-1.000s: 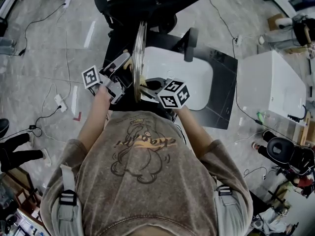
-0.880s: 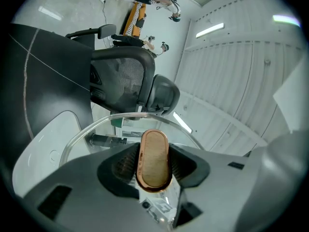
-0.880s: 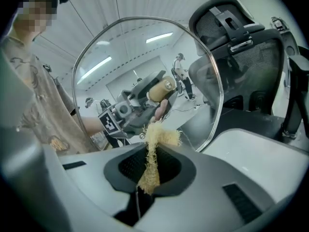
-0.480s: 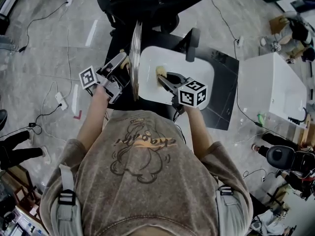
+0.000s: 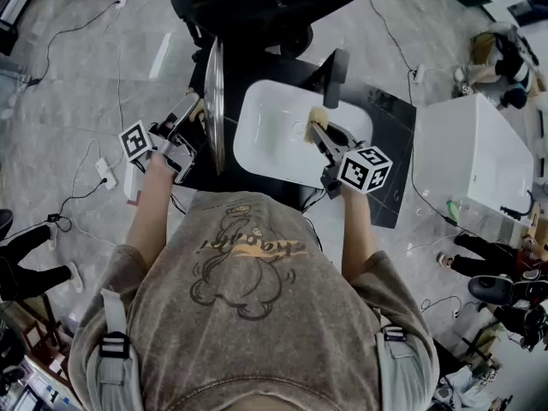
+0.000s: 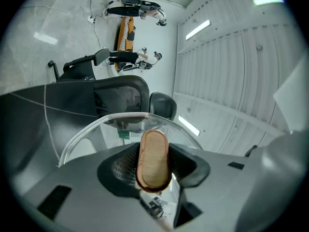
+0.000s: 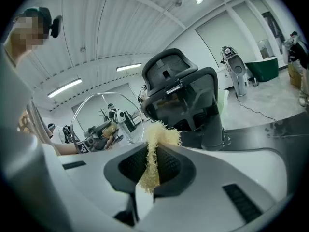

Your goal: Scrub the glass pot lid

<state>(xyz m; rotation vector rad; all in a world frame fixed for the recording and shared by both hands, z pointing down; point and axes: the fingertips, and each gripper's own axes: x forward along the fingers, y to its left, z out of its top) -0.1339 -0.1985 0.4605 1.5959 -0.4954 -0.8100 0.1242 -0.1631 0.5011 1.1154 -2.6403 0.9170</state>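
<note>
glass pot lid (image 5: 214, 101) seemed stiff, breakable; the left tool (image 5: 193, 115) clenched its knob (image 6: 153, 159), the safest hold. right tool (image 7: 152, 167) pinched a scrubber (image 7: 158, 138).

Clear glass lid (image 5: 215, 101), smooth wooden knob (image 6: 153, 158), coarse fibrous scrubber (image 7: 153, 153)

White sink (image 5: 265, 139), yellow scrubber (image 7: 154, 141), brown knob (image 6: 153, 158)

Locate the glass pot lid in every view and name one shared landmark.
Head view: glass pot lid upright and edge-on, left of the sink.
Left gripper view: rim arcing across centre.
Right gripper view: clear disc, left of centre.
Shared landmark: black office chair.
</note>
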